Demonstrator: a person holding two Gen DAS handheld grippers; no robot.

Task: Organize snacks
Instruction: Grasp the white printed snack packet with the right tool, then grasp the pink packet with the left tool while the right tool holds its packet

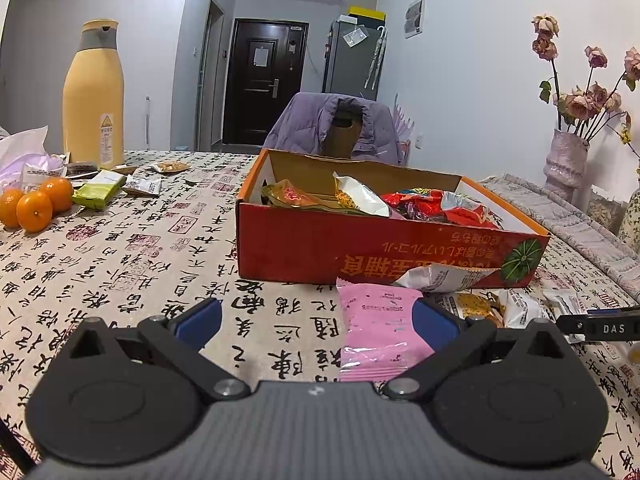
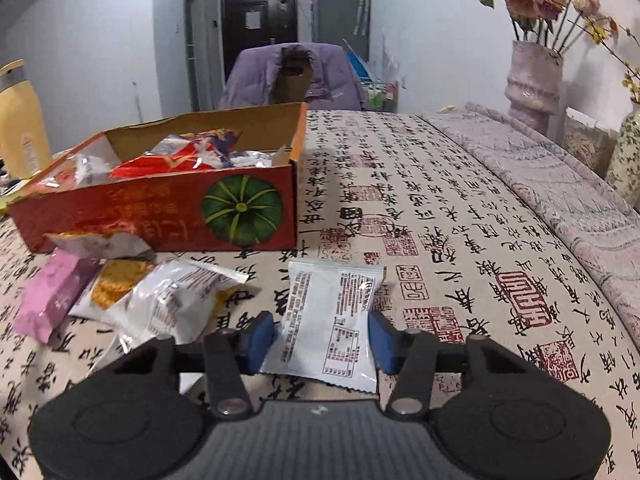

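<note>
The right gripper [image 2: 321,338] has its pads against both sides of the white packet [image 2: 330,320], gripping it. Lift cleanly, then carry toward 10 o'clock into the box [image 2: 160,216]. The left gripper [image 1: 318,318] gapes wide beside the pink packet [image 1: 378,332].

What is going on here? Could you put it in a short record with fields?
Setting: table with a calligraphy-print cloth
Container: orange cardboard box, already holding several snack packets
Right hand-held gripper: pads on either side of a white snack packet, touching or nearly touching it
Left hand-held gripper: open, a pink packet lying beside its right pad
Loose snacks: a few packets in front of the box
Elsewhere: oranges, yellow flask, vase of flowers
</note>
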